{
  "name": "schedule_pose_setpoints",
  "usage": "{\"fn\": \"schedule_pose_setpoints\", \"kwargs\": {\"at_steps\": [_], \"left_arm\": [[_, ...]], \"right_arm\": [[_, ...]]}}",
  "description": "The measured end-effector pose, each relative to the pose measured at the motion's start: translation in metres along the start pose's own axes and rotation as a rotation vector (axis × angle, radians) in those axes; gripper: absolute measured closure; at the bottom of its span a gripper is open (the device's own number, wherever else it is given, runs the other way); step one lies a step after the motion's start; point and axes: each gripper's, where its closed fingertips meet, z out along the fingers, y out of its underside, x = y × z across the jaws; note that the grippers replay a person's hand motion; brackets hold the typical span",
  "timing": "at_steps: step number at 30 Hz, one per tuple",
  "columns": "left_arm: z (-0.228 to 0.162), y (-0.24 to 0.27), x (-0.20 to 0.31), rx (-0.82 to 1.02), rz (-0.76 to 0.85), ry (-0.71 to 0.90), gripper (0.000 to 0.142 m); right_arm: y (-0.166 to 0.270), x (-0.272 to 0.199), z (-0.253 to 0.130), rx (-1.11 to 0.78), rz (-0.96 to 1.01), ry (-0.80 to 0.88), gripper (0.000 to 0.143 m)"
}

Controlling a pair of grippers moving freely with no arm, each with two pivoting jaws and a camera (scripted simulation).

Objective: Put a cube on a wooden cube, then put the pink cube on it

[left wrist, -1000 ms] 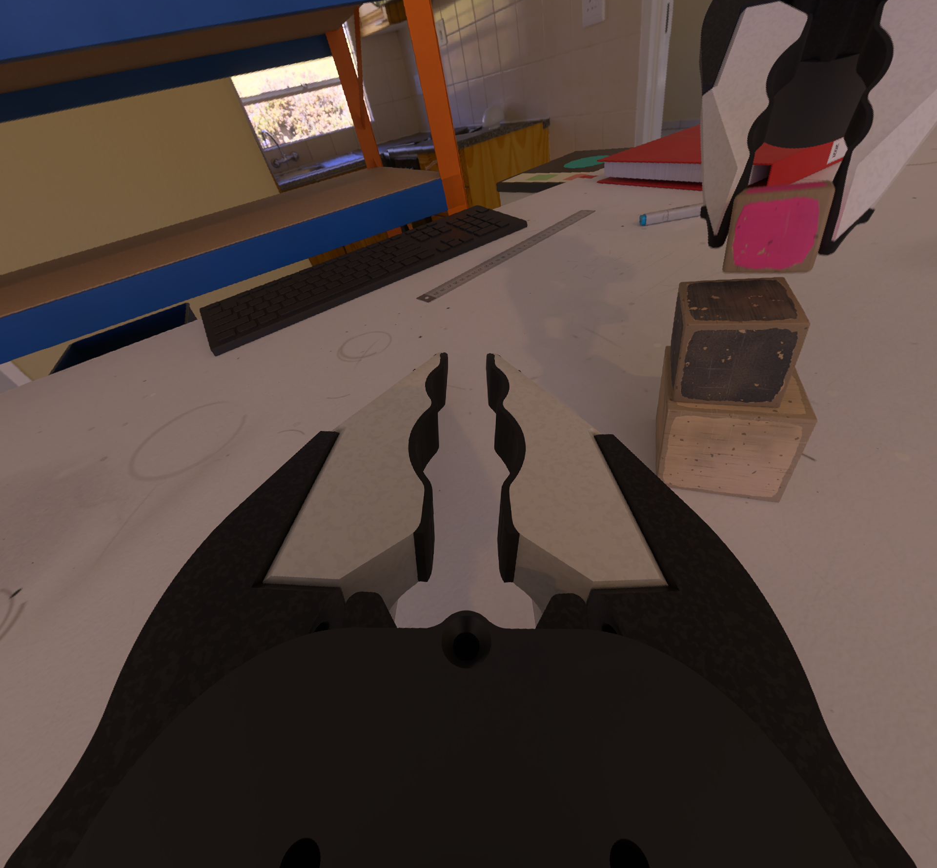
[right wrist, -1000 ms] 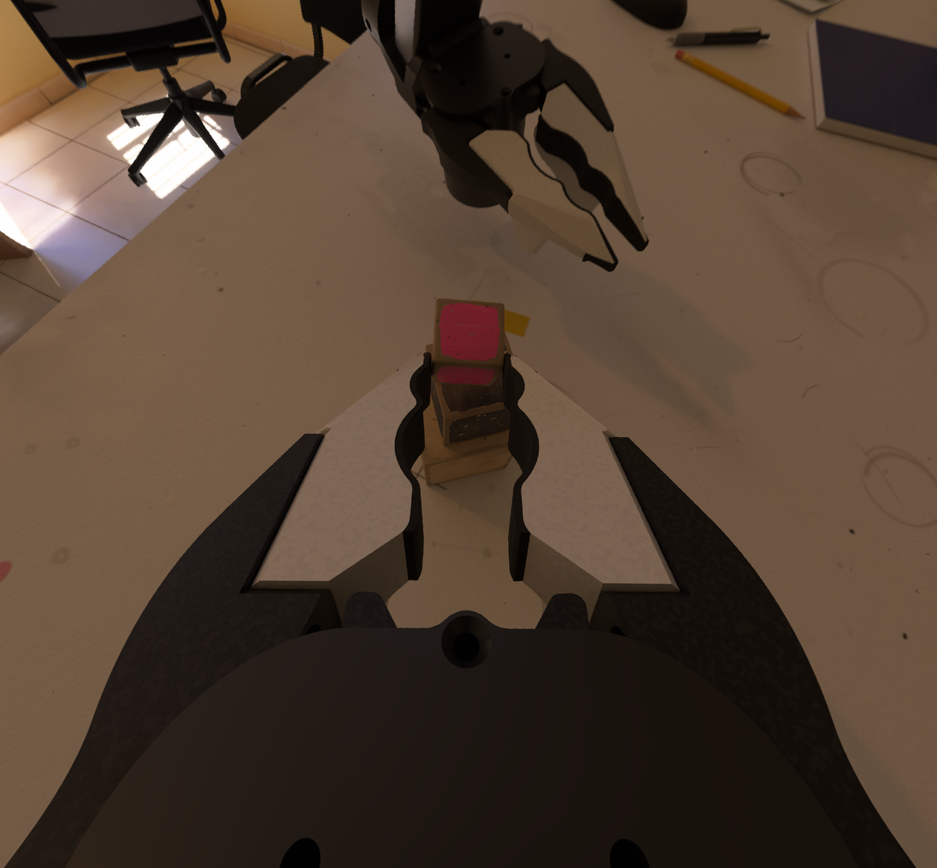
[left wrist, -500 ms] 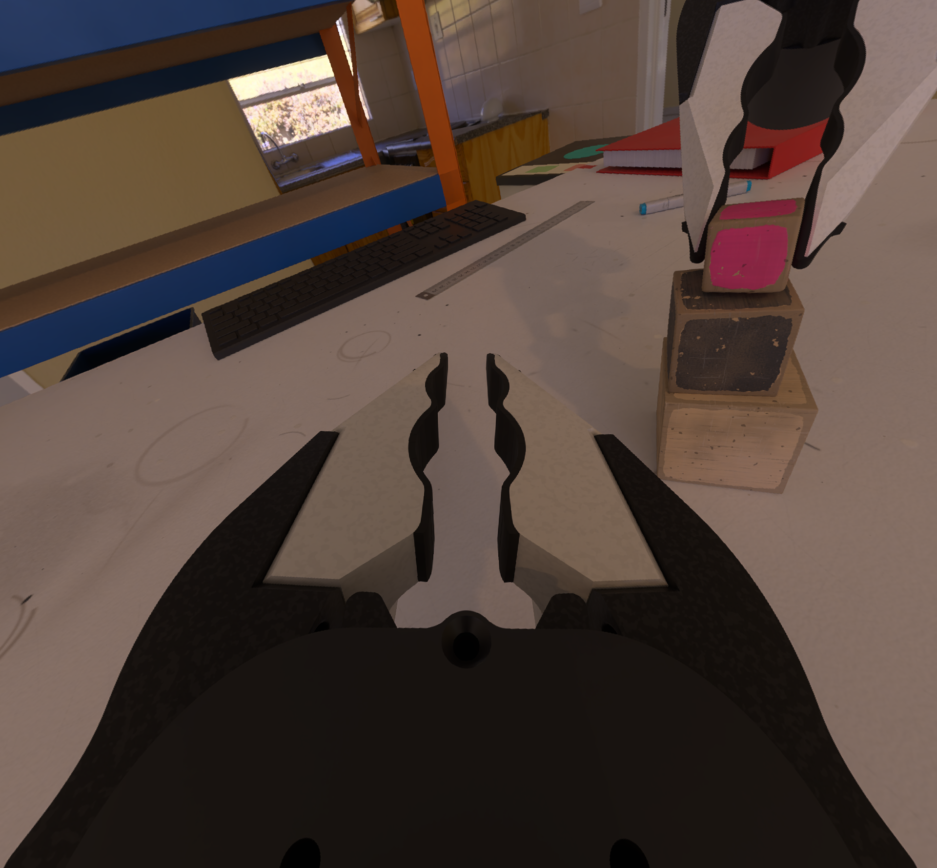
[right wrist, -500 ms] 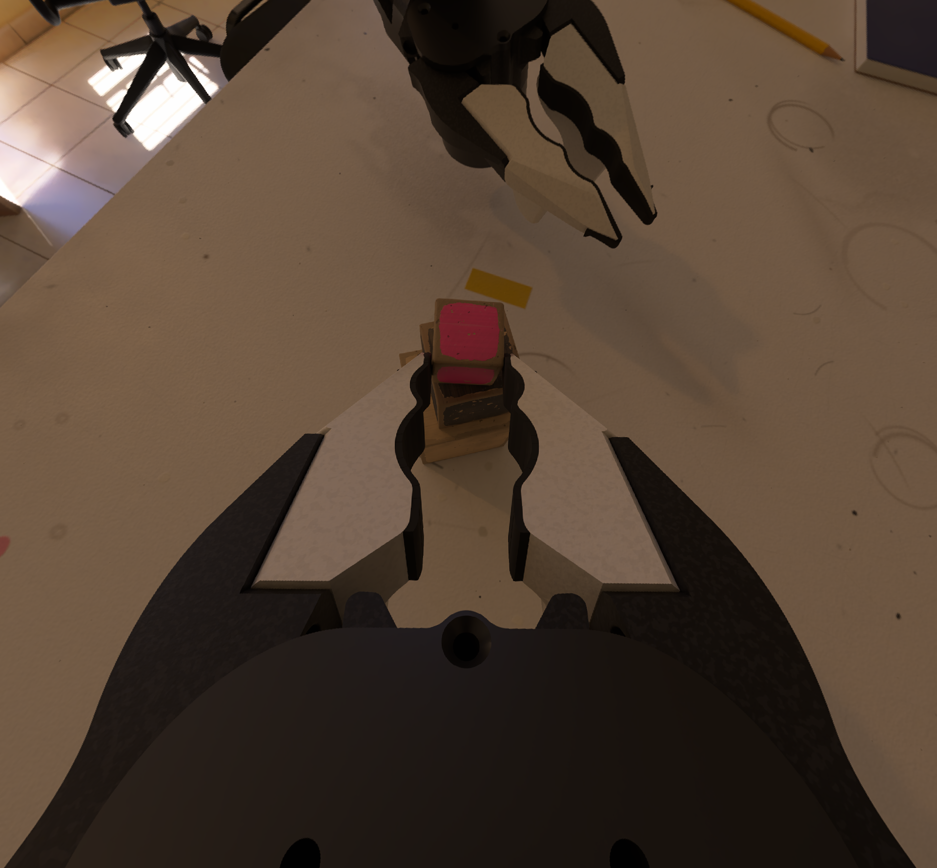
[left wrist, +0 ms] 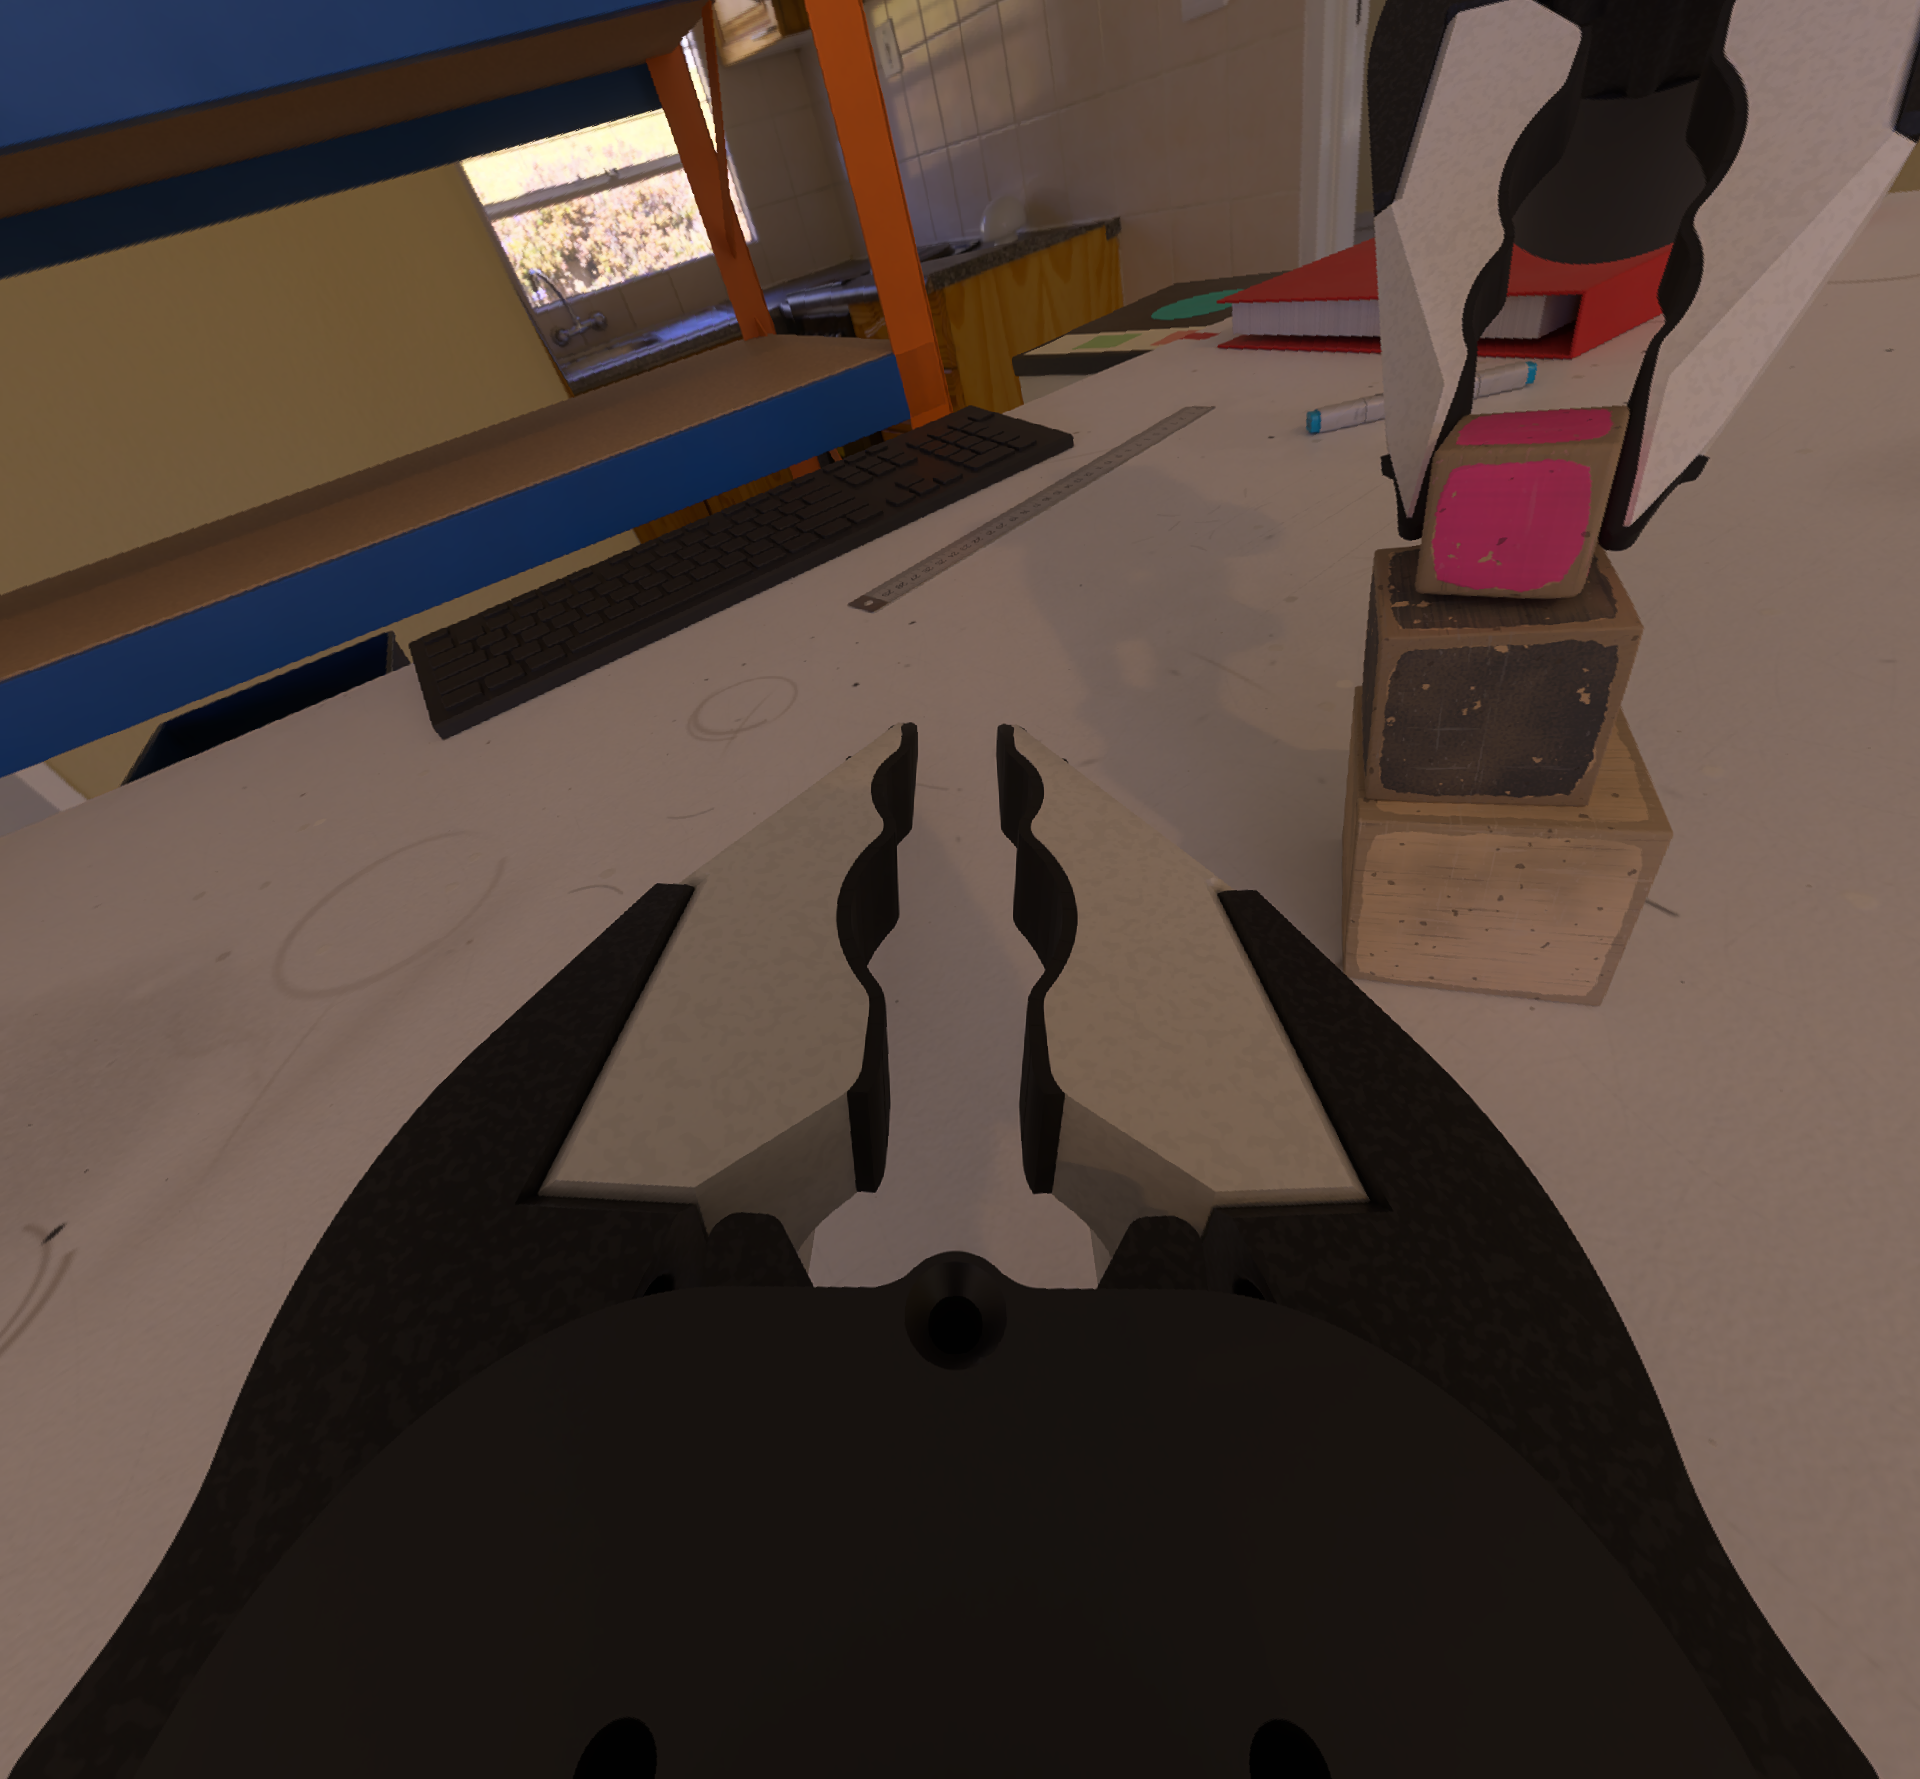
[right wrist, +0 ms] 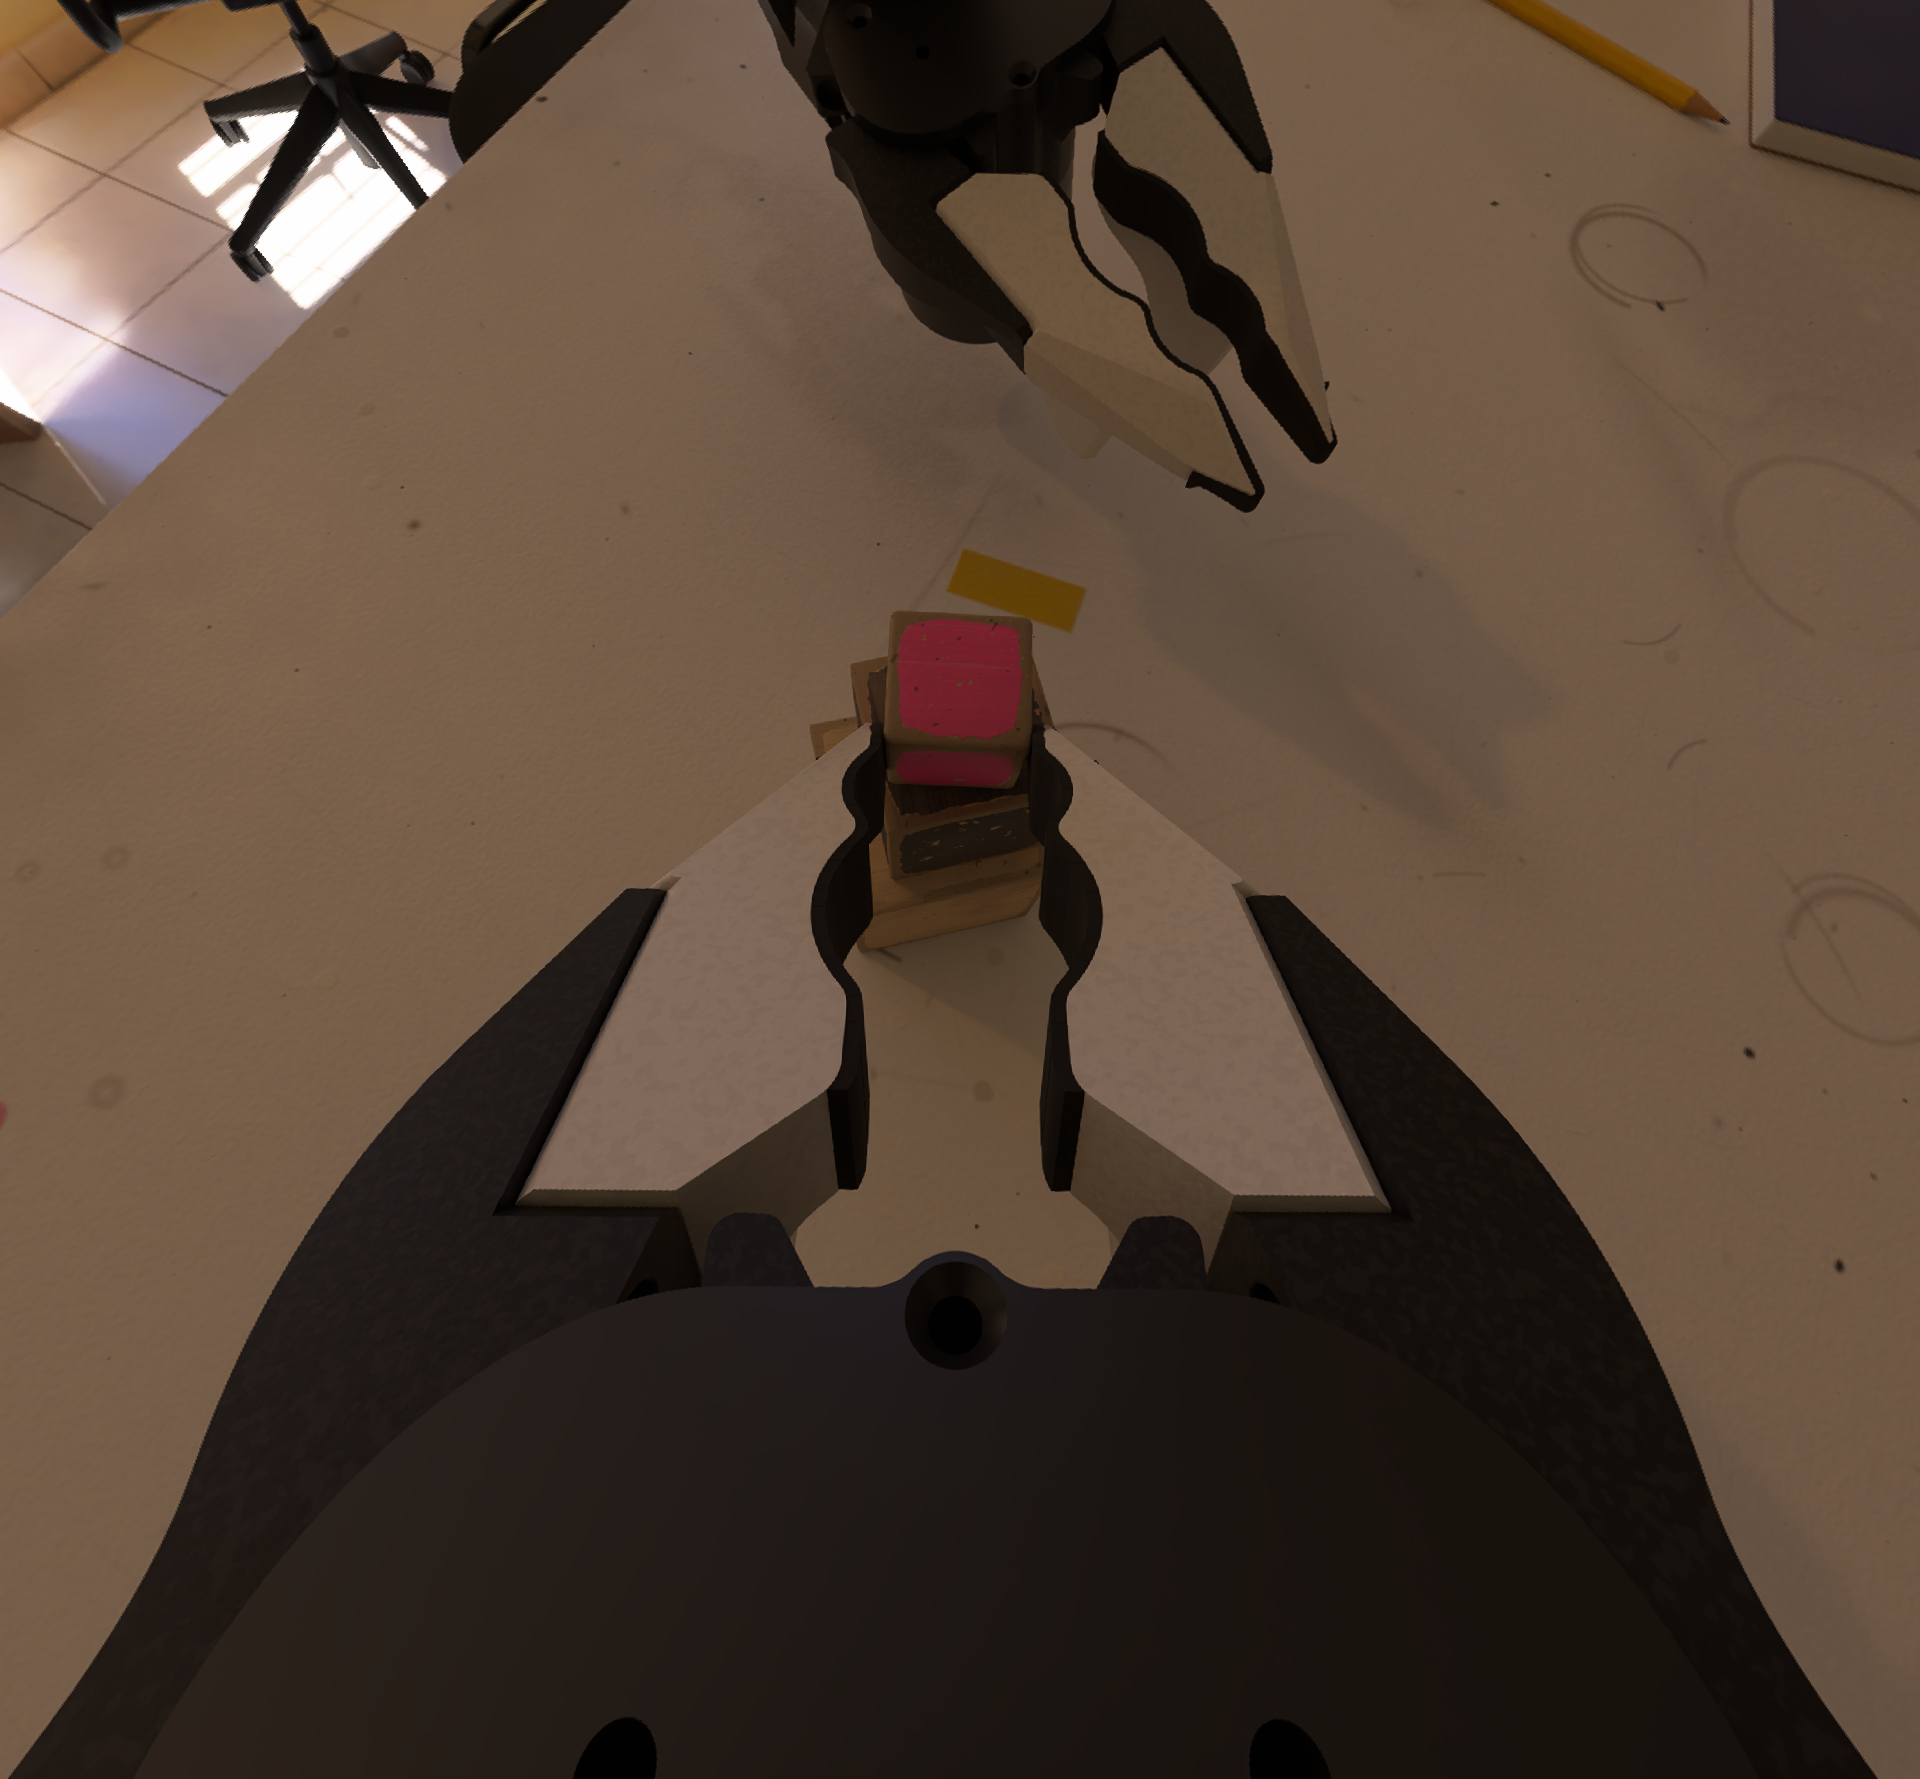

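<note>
Pink cube seated on black cube atop wooden cube; right claw pinching it. Left claw narrowly spread, empty, above tabletop.

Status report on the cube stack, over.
Right gripper shut on pink cube, seated on black cube atop wooden cube. Left gripper empty, fingers slightly parted, off to the side. Nothing obstructing.

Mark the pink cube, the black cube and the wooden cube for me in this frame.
pink cube [left wrist: 1509, 529]: left wrist view, pink front face.
black cube [left wrist: 1496, 706]: left wrist view, black front face.
wooden cube [left wrist: 1491, 914]: left wrist view, pale front face, bottom of the stack.
</note>
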Motion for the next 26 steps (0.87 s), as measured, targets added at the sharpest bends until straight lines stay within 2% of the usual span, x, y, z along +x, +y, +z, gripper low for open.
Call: {"fn": "schedule_pose_setpoints", "kwargs": {"at_steps": [9, 16, 22, 26], "left_arm": [[0.0, 0.0, 0.001, -0.001, 0.002, 0.004, 0.127], [-0.001, 0.001, 0.0, -0.007, 0.002, -0.002, 0.127], [0.003, 0.01, -0.015, -0.075, -0.108, -0.035, 0.125], [0.023, 0.031, -0.015, -0.243, -0.217, 0.066, 0.109]], "right_arm": [[-0.004, 0.001, -0.002, 0.04, 0.0, 0.011, 0.116], [-0.008, -0.002, -0.014, 0.116, 0.034, 0.008, 0.105], [0.001, 0.004, -0.041, 0.323, 0.193, 0.115, 0.085], [0.01, 0.017, -0.052, 0.575, 0.306, 0.275, 0.085]]}}
